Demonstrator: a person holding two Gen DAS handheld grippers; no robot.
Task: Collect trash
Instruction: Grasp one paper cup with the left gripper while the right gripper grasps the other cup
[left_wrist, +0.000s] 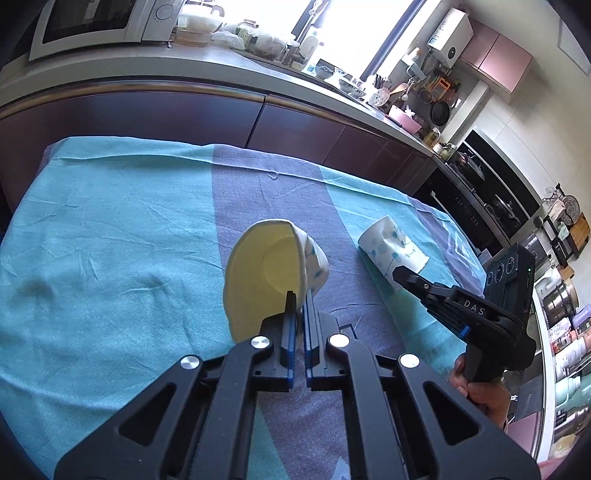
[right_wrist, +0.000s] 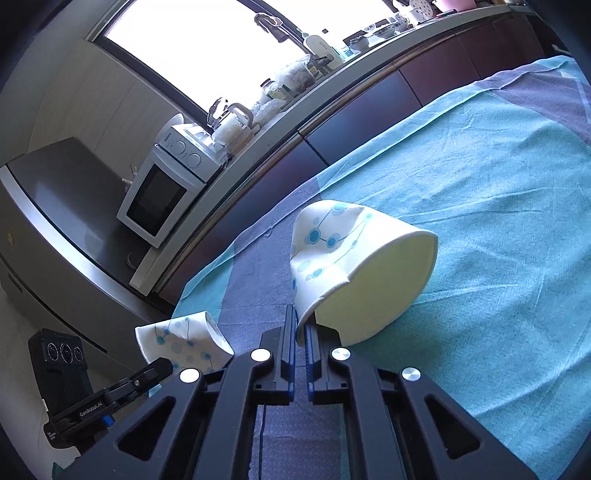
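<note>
Two crumpled white paper cups with blue dot patterns are on the teal and grey tablecloth (left_wrist: 110, 240). In the left wrist view my left gripper (left_wrist: 300, 297) is shut on the rim of one paper cup (left_wrist: 258, 273), whose pale yellow inside faces me. To its right the second paper cup (left_wrist: 388, 247) lies on its side with my right gripper (left_wrist: 402, 275) at its rim. In the right wrist view my right gripper (right_wrist: 301, 317) is shut on the dented rim of that second cup (right_wrist: 351, 243). At lower left, my left gripper (right_wrist: 162, 369) holds the first cup (right_wrist: 181, 338).
Behind the table runs a dark-fronted kitchen counter (left_wrist: 221, 114) crowded with dishes and jars. A white microwave (right_wrist: 159, 199) stands at its end beside a grey fridge (right_wrist: 48, 221). A black stove (left_wrist: 491, 192) and shelves of pots are at the right. A hand (left_wrist: 480, 391) grips the right tool.
</note>
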